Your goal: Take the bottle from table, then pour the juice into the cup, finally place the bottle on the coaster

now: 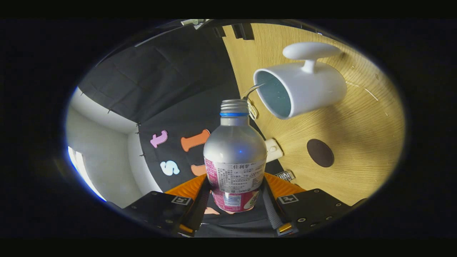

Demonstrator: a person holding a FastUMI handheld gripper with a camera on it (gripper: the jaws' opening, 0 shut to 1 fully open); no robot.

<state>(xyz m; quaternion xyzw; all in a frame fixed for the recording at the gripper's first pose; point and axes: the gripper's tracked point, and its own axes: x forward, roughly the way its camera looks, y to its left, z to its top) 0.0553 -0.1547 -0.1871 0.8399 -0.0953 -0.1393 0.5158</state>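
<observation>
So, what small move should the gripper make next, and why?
Probably carry the bottle, clamped between the gripper fingers, closer to the white cup: its open neck is short of the cup's rim, so juice would miss.

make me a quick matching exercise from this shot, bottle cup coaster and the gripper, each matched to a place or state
Column one:
1. bottle
2. cup
3. coaster
4. gripper

Column two:
A. dark brown disc lying bare on the wooden table
B. white, with a handle, its open mouth facing the bottle's neck
C. jaws closed on the bottle's labelled lower part
D. silver, cap off, held between the jaws and tilted along with the view

Pairs: 1-D, 2-B, 3-A, 4-C
</observation>
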